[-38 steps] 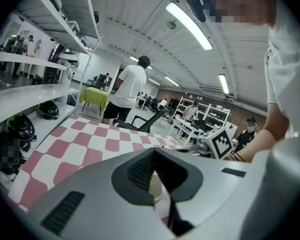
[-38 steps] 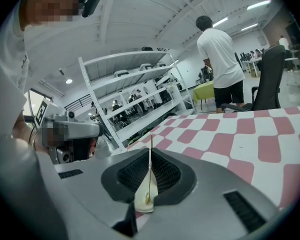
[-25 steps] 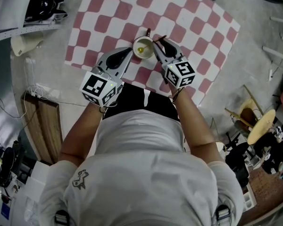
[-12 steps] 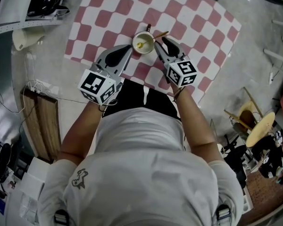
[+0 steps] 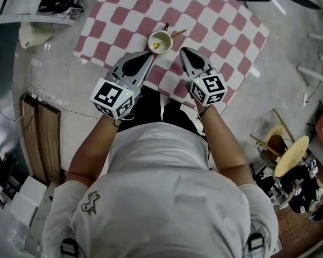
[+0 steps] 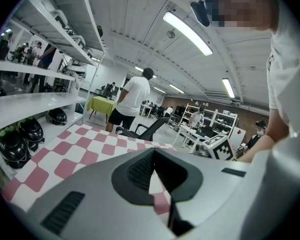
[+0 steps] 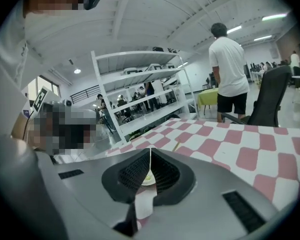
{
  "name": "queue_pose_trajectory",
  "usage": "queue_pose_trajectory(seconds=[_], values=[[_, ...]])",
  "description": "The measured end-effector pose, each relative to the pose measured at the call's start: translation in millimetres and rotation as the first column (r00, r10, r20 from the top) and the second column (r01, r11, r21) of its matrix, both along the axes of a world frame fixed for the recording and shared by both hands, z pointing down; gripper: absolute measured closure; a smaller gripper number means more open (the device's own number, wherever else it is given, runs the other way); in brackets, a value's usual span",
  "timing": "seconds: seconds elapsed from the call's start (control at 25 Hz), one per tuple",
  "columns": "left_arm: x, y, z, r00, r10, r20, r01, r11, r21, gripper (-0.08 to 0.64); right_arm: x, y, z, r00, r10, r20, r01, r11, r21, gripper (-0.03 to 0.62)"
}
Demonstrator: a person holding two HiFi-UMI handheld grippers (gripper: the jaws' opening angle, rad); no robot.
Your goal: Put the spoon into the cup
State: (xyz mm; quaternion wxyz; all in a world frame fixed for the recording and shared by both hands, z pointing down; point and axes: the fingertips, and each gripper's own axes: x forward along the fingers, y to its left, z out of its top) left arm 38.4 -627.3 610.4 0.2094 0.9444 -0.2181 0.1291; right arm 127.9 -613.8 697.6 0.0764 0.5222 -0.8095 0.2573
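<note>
Both grippers are down low over the checked cloth and the cup sits just ahead of them, between their two noses. The left gripper points at the cup from its near-left side, tip just short of the rim; the right gripper sits a touch further off, to the cup's near right. And the spoon is in the cup: bowl down inside, handle leaning out over the rim and away to the right of the right gripper's line. Neither gripper touches it. In the left gripper view, the left gripper has its jaws pressed together, ribbed pads meeting at a seam, nothing between them, only cloth showing past them. It's the same in the right gripper view: the right gripper is clenched on nothing, and the pale cup peeks through the slot straight ahead, close to the tip. Beyond the right gripper the cloth runs out to white shelves, with a person in a white shirt standing beside a dark chair. Off the left gripper's left flank there is a shelf with helmets.
</note>
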Motion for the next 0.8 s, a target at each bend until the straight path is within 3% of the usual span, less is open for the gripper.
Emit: queue_pose_trajectory(seconds=[0.32,0.6,0.8], values=[[4,51,-51,0.998,-0.045,-0.047,0.049,0.994,0.094,0.548,-4,46,-92,0.997,-0.058,-0.051,0.066,0.98,0.185,0.561],[-5,90,-101,0.994,-0.084,-0.074,0.098,0.974,0.202,0.548,1,92,-148,0.992,-0.086,-0.094,0.109,0.956,0.273,0.561],[-2,126,-129,0.995,-0.063,-0.078,0.081,0.962,0.26,0.548,4,125,-181,0.988,-0.111,-0.105,0.14,0.935,0.325,0.561]])
